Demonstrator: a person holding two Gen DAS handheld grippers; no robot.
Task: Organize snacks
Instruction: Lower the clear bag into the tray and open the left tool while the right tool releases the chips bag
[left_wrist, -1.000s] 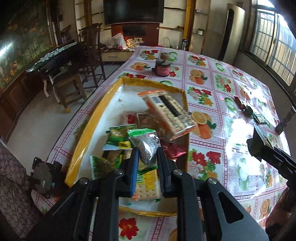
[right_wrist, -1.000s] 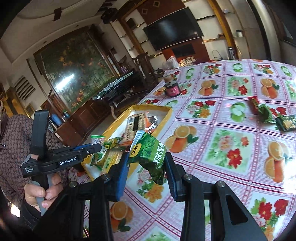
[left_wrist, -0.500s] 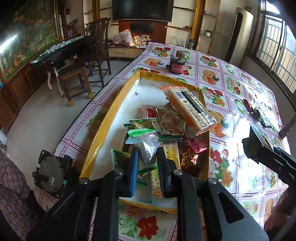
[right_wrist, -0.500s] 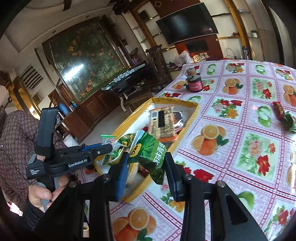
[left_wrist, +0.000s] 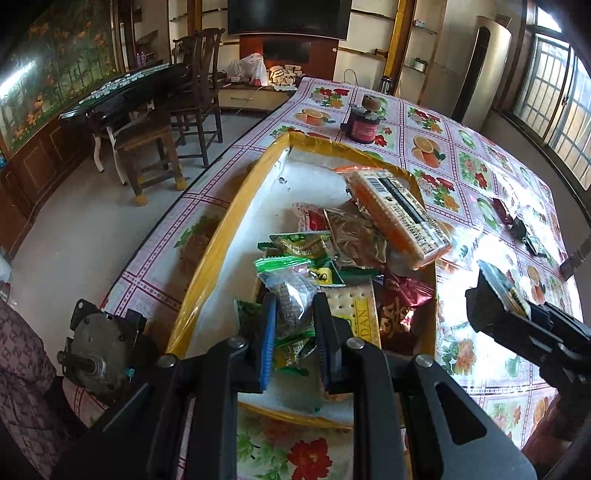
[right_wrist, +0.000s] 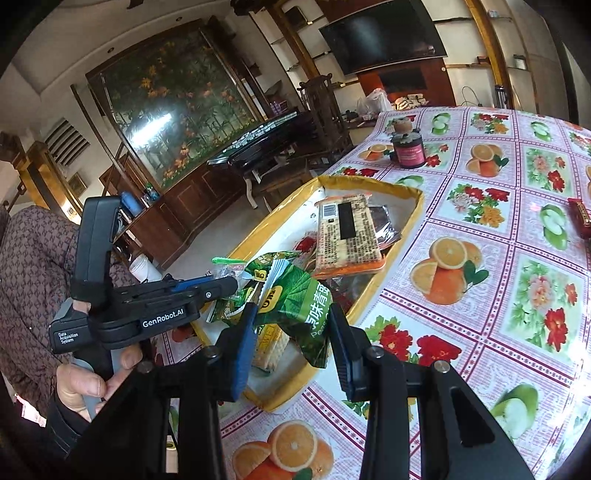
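A yellow-rimmed box (left_wrist: 221, 236) on the flowered table holds several snack packs, with an orange cracker pack (left_wrist: 399, 214) lying on top. My left gripper (left_wrist: 294, 314) is shut on a small clear packet with a green top (left_wrist: 291, 291), above the near end of the box. My right gripper (right_wrist: 291, 325) is shut on a green pea packet (right_wrist: 295, 299) over the box's near right corner (right_wrist: 280, 404). From the right wrist view the left gripper (right_wrist: 218, 286) comes in from the left with its packet (right_wrist: 229, 264). The right gripper (left_wrist: 495, 295) shows at the right of the left wrist view.
A dark jar (left_wrist: 364, 125) stands on the table beyond the box. Loose snack packs (left_wrist: 517, 225) lie at the table's right side, one of them red (right_wrist: 580, 218). A metal motor-like part (left_wrist: 96, 350) sits at the near left table edge. Wooden chairs (left_wrist: 147, 147) stand left.
Both grippers have moved over the box with their packets still held. The right one came in from the table side to the box's corner. Neither grip has altered.
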